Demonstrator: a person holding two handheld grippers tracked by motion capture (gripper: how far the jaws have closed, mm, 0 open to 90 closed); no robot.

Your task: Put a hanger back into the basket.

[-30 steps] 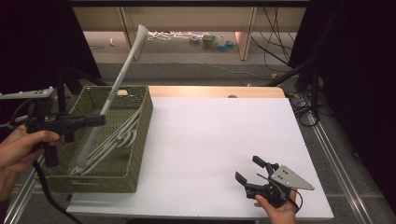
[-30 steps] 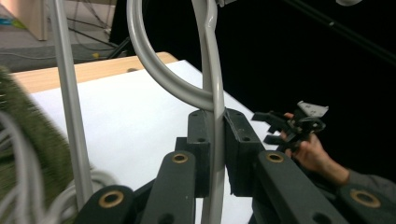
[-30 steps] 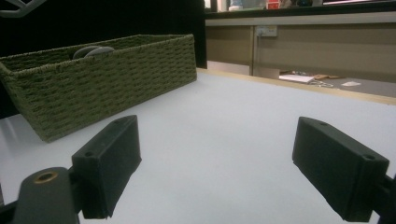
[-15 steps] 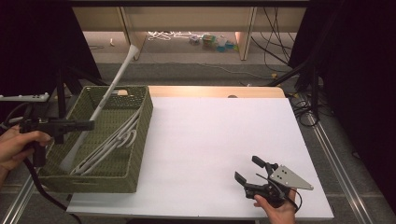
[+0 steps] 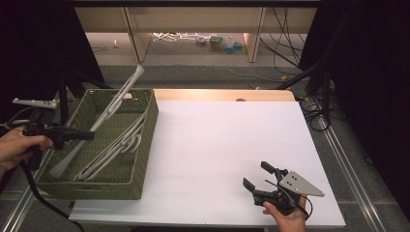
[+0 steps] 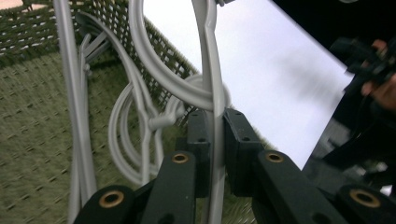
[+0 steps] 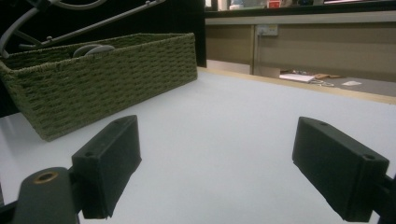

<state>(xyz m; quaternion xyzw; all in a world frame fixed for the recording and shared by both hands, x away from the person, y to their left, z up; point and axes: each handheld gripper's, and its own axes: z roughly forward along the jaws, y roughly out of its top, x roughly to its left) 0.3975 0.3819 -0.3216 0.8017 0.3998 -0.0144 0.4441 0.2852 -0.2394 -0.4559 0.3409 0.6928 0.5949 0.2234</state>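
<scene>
Black jaws of the right gripper (image 5: 255, 181) rest spread wide and empty at the near edge of the white table (image 5: 227, 145), while the left gripper (image 5: 87, 136), clenched on a grey hanger (image 5: 107, 115), has sunk lower over the green basket (image 5: 140, 159) in the last second, suggesting the hanger is joining those already inside.

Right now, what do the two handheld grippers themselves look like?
Both are black. The left gripper has two blocky black pads on arms with brass-coloured rivets, and a black cable trailing toward the table's near edge. The right gripper has the same block-shaped pads and carries a grey three-cornered plate with small holes. No sleeves show.
</scene>
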